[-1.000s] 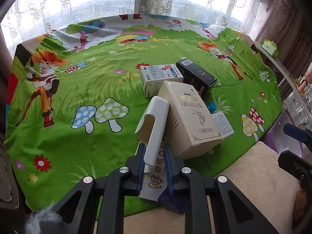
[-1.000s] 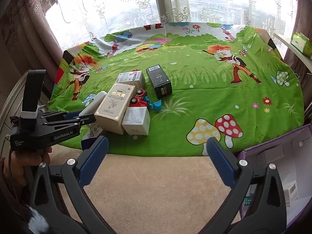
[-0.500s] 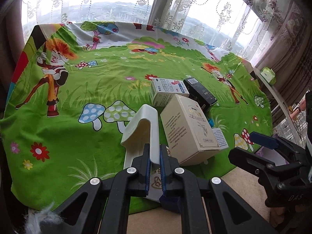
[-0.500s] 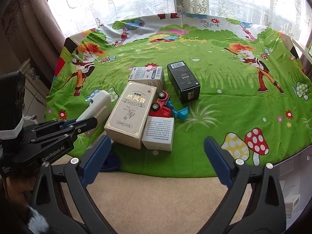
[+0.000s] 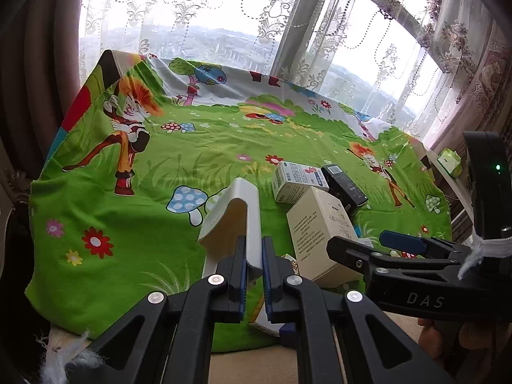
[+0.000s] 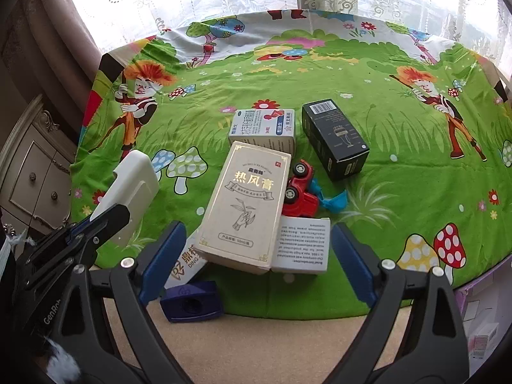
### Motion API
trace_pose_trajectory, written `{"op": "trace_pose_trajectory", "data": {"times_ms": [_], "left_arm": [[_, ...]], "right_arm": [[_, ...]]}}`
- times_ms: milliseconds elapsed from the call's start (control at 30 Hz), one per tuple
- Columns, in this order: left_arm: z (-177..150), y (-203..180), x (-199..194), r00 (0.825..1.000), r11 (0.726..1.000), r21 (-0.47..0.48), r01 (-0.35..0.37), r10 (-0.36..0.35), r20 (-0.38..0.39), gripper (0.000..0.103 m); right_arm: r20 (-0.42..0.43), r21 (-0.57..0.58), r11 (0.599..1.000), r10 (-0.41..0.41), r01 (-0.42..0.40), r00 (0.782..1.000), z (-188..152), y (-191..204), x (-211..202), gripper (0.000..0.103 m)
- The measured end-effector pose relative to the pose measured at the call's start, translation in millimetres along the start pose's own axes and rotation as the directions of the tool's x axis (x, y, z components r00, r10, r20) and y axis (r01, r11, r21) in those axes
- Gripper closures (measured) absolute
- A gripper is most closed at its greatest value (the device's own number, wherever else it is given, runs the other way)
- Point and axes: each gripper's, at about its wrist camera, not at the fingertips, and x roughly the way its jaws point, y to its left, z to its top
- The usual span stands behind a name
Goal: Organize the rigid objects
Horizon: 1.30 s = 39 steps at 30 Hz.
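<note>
My left gripper is shut on a white curved plastic holder, held above the near left part of the green cartoon cloth; it also shows in the right wrist view. My right gripper is open and empty, its jaws on either side of a beige box that leans on a white text-printed box. A red toy car, a black box and a white-blue medicine box lie behind.
A dark blue object and a white-orange packet sit at the cloth's near edge on beige carpet. A purple box is at the right. A cabinet stands at the left. Curtains and a window are behind.
My left gripper swung left and lifted with the white holder. My right gripper moved forward and left, closing in around the beige box, jaws still open.
</note>
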Motion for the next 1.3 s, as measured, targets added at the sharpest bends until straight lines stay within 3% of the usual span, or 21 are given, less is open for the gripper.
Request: {"op": "trace_pose_trajectory", "data": {"times_ms": [133,233,433,867,1100,1300], "left_arm": [[-0.5,1.1,-0.5,1.000,1.000,-0.007,-0.001,0.001,0.003,0.094],[-1.1,2.1,-1.6,1.000,1.000,-0.014,-0.001,0.001,0.007,0.094],[-0.9,2.9,-2.8,1.000,1.000,-0.016,-0.003,0.003,0.013,0.094],[-1.4,-0.8,-13.9,0.998,1.000,0.000,-0.024,0.024,0.063,0.094],[-1.4,-10.0,-23.4,0.994,0.999,0.035,-0.038,0.034,0.103,0.094],[-3.9,-25.6,-29.4,0.994,0.997,0.071,-0.004,-0.004,0.108,0.094]], "right_arm": [[-0.011,-0.034,0.999,-0.033,0.032,0.999,3.2,10.0,7.7,0.011],[-0.030,-0.034,0.998,-0.044,0.043,0.999,3.9,10.8,14.2,0.017],[-0.035,-0.061,0.997,-0.056,0.054,0.998,1.2,14.6,16.2,0.044],[0.101,-0.063,0.998,-0.002,0.008,0.995,-6.9,14.8,-16.2,0.048],[0.201,-0.053,0.998,0.052,-0.042,0.978,-14.7,5.0,-43.8,0.048],[0.257,-0.011,1.000,0.031,-0.029,0.966,-27.1,-19.1,-70.1,0.048]]}}
